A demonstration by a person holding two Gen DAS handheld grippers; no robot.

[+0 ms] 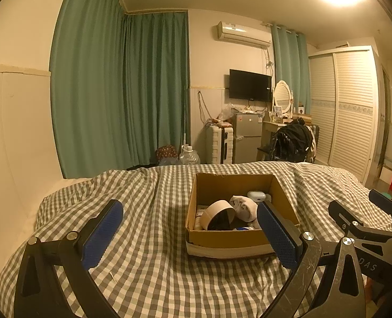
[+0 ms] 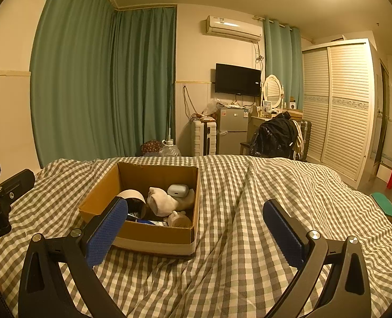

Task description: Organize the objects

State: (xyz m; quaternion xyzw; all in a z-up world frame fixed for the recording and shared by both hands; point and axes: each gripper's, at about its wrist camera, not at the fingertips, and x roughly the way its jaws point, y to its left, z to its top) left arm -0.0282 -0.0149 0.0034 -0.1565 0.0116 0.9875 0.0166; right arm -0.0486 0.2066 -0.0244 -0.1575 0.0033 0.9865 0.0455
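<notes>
Right now a brown cardboard box [image 2: 153, 228] is sitting on the bed, on top of a checked blanket [image 2: 249, 212] with grey and cream squares. Its top is open, and lots of small things are lying inside it. A roll of tape [image 2: 133, 198] is leaning on its side near the left wall of the box. Just beside the roll, a cream rolled-up sock [image 2: 161, 201] is resting in the middle. A small white case [image 2: 178, 190] is lying at the back, touching the sock. A little tan soft toy [image 2: 178, 218] is lying at the front, near the right corner, and some flat packets are peeking out under these things — they are too small to tell apart.

The left gripper [image 1: 189, 235] is hanging over the blanket with its two blue pads wide apart, holding nothing. The box is showing between them in the left wrist view, and the right pad [image 1: 278, 234] is covering its front right corner. The right gripper [image 2: 196, 234] is also spread wide and holding nothing, with the box just past its left pad [image 2: 106, 232].

Behind the bed, long green curtains [image 2: 103, 79] are hanging on the far wall — next to them a black TV [image 2: 237, 79], a small grey fridge [image 2: 233, 129], a white suitcase [image 2: 203, 137] and a big white wardrobe [image 2: 339, 106] are standing in the room
</notes>
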